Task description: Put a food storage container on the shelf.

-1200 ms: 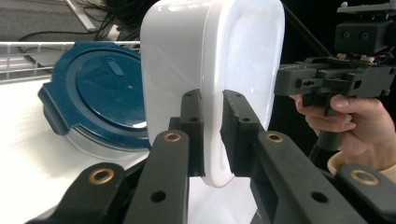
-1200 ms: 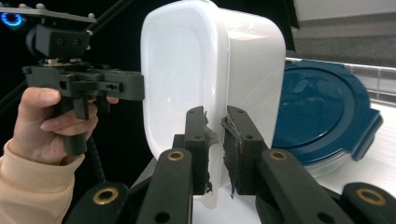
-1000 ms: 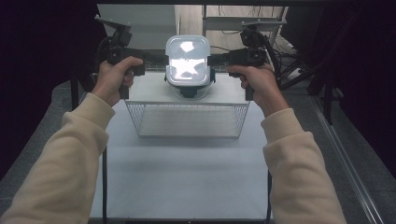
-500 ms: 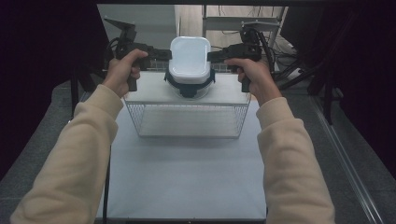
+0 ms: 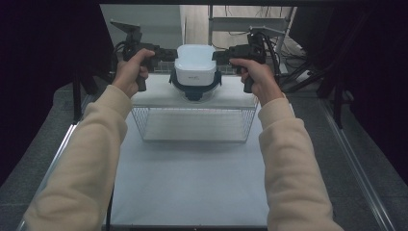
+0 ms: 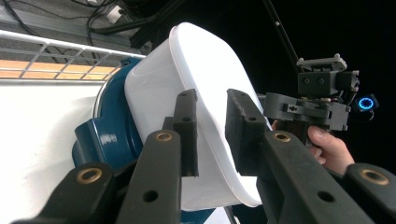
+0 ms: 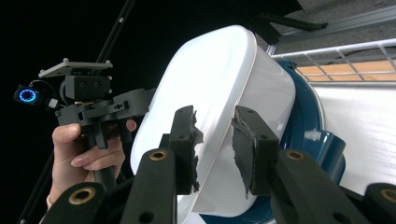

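White tub [image 5: 195, 65] sits upside-down over blue base [image 5: 195, 87] on white top of wire rack [image 5: 192, 122], at table's far end. Left gripper [image 5: 166, 54] and right gripper [image 5: 221, 55] flank tub from either side. Jaws of both have just been opening. Both gripper views: tub wall between parted pads, daylight at the pads, no clamp. White table [image 5: 192, 183] bare nearer person.

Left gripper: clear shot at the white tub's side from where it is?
Probably yes. The left gripper points straight at the side wall of the white tub, jaws parted with nothing between them and the wall. The right gripper stands at the opposite side, out of its way.
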